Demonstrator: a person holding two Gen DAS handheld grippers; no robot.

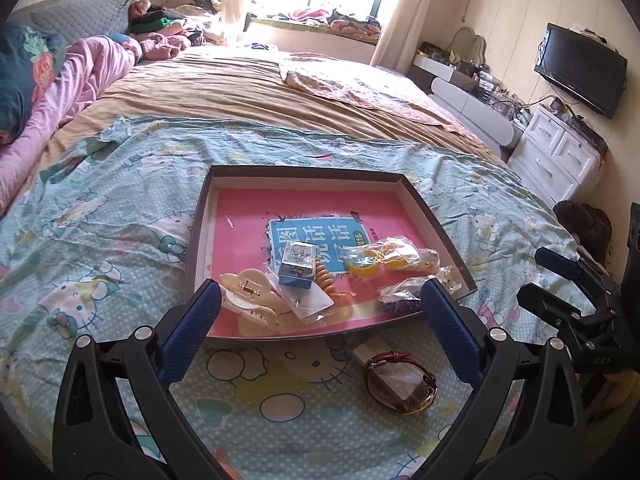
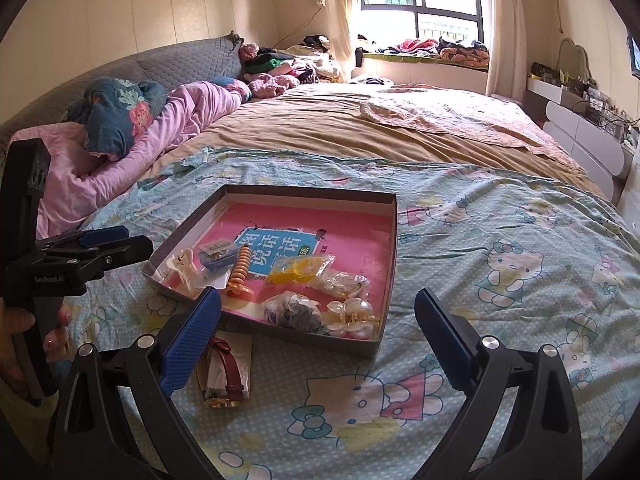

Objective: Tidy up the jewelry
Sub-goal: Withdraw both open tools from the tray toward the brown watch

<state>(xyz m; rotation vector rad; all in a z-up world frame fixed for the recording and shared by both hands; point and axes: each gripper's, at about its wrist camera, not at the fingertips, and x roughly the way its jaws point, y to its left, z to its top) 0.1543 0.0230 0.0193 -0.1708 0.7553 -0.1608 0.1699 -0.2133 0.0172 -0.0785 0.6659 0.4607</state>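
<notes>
Both grippers (image 1: 320,300) (image 2: 318,308) gape empty; watch (image 1: 402,380) lies, seemingly, strap toward tray (image 1: 304,171).

Shallow box (image 2: 390,240) on cartoon-print bedsheet (image 2: 500,280), holding hair clips, bagged trinkets, small blue case (image 2: 218,256). Red-strap watch (image 2: 228,372) on sheet just outside box's near edge. Right tongs (image 2: 318,320) spread wide, empty, near box's near corner. Left tongs (image 2: 120,242) left of box.

You have a cartoon sheet (image 2: 500,240) spread over a tan blanket (image 2: 320,128). A pink quilt (image 2: 132,148) lies bunched beside the grey headboard (image 2: 180,64). Clothes (image 2: 424,46) crowd the window sill. A television (image 1: 580,68) hangs above white drawers (image 1: 560,152).
</notes>
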